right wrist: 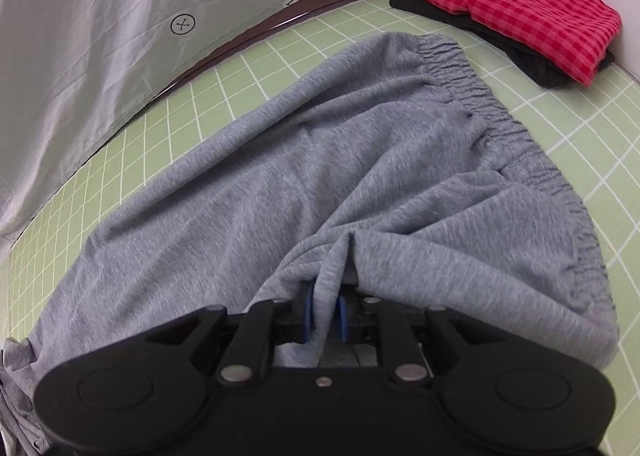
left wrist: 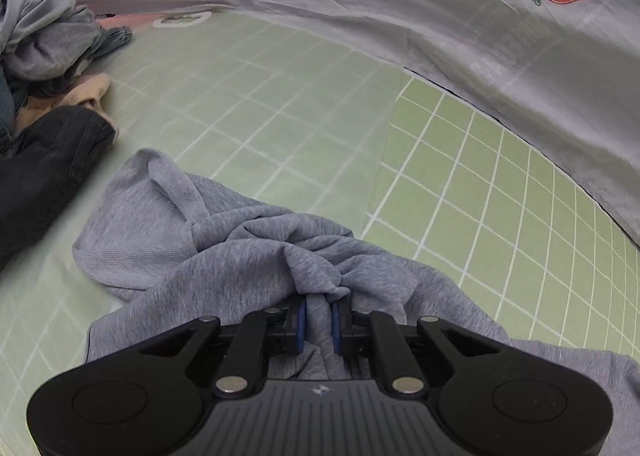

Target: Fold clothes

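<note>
Grey jersey trousers (right wrist: 304,176) lie spread on a green gridded mat (right wrist: 168,120), their gathered elastic waistband (right wrist: 476,96) toward the far right. My right gripper (right wrist: 324,306) is shut on a pinched fold of the grey cloth near the waist end. In the left wrist view the same grey trousers (left wrist: 224,252) bunch up in folds, a leg end lying out to the left. My left gripper (left wrist: 319,310) is shut on a gathered ridge of that fabric between its blue pads (left wrist: 301,322).
A heap of unfolded clothes (left wrist: 44,44) with a dark denim piece (left wrist: 44,164) sits at the left. A folded red checked garment (right wrist: 516,4) on a black one rests at the far right corner. A pale printed sheet (left wrist: 400,0) with a carrot drapes along the mat's far edge.
</note>
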The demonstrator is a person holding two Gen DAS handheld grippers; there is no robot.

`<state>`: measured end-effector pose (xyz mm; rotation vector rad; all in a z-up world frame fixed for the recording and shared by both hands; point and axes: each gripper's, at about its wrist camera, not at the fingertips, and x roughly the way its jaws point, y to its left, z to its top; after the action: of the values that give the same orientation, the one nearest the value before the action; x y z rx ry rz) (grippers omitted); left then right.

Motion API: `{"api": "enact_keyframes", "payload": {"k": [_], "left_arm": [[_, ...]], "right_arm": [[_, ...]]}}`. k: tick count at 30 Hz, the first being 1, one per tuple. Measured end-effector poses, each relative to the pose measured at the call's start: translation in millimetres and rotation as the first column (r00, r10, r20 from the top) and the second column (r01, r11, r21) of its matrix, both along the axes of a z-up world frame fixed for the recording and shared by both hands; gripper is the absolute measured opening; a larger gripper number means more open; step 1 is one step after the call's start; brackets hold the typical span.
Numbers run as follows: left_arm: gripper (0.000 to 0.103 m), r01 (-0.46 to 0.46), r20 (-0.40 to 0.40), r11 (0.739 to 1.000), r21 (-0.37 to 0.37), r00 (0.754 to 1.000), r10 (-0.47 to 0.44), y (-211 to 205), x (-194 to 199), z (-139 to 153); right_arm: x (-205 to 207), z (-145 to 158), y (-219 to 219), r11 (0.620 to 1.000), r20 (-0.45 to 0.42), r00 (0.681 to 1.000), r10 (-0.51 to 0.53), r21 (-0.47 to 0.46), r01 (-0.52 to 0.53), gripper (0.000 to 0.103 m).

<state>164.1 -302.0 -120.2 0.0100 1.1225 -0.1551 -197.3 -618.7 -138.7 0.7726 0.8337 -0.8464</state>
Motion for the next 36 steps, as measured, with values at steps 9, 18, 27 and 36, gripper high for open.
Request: {"api": "enact_keyframes", "payload": {"k": [9,18,27,36], "left_arm": [[0.013,-0.015,0.099,0.994,-0.107,0.995,0.026,49.0,-22.0,60.1],[0.013,-0.146,0.157,0.985,-0.095,0.974,0.16,178.5,-133.8,85.4],[0.029,-0.304,-0.036,0.949,-0.081,0.953,0.302,239.2,-186.2,47.0],[0.065,-0.343,-0.014,0.931,-0.121,0.939,0.344,248.3,-173.2,53.2]], "right_arm": [[-58.4,43.0,17.8,0.992,0.06,0.995,-0.074,-0.095,0.08,0.006],[-167.3,61.2,51.4,0.981,0.047,0.988,-0.145,-0.123,0.15,0.001],[-155.1,42.1,66.9,0.996,0.108,0.991,-0.082,-0.034,0.086,0.053],[-119.1,26.4,47.9,0.99,0.197,0.974,-0.111,0.104,0.092,0.099]]}}
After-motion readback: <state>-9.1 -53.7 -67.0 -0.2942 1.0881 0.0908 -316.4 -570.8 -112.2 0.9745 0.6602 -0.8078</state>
